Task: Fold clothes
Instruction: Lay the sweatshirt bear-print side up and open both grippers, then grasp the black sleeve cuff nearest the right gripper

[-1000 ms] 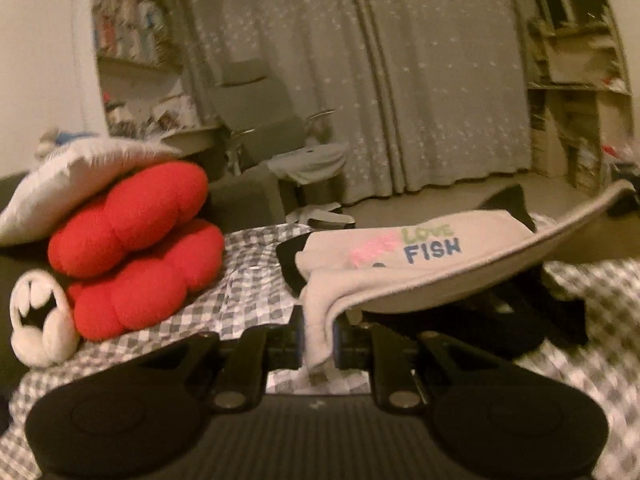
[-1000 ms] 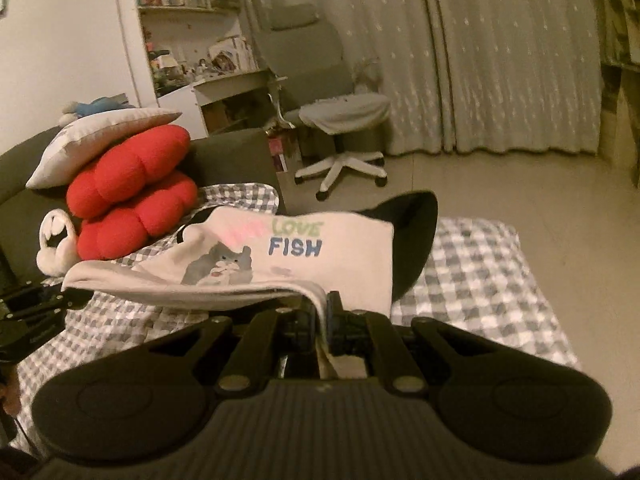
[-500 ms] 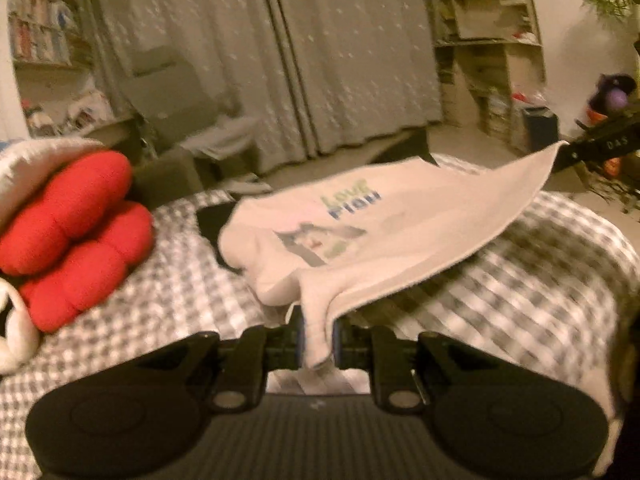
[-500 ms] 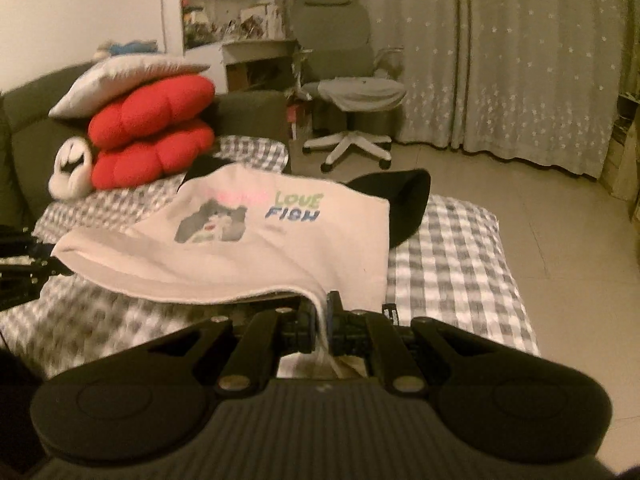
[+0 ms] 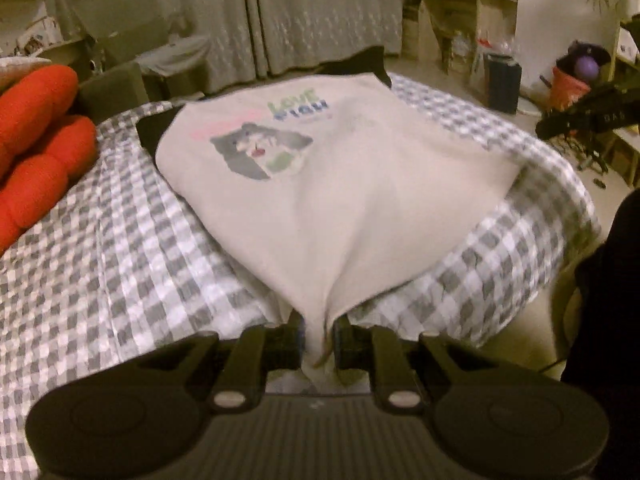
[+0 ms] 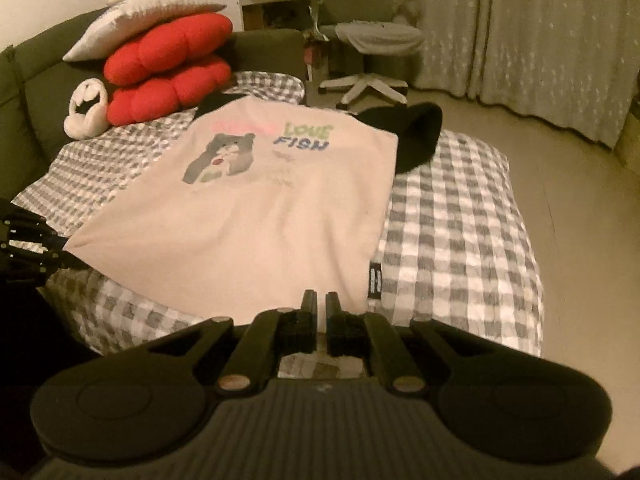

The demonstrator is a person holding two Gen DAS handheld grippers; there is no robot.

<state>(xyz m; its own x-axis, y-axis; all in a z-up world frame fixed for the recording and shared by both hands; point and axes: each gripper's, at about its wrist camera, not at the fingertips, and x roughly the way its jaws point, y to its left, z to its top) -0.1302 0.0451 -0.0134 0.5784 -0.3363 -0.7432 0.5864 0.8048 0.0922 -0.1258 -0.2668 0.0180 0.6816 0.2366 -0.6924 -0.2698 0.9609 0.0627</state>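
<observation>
On the far left, red cushions are stacked on the sofa under a white pillow. The pale T-shirt with black sleeves lies spread, print up, on the checked blanket. The left gripper pinches the near left corner of its hem, so the cloth rises into a ridge. The right gripper stands at the near edge of the shirt; its jaws are narrow, with a small gap and nothing between them.
</observation>
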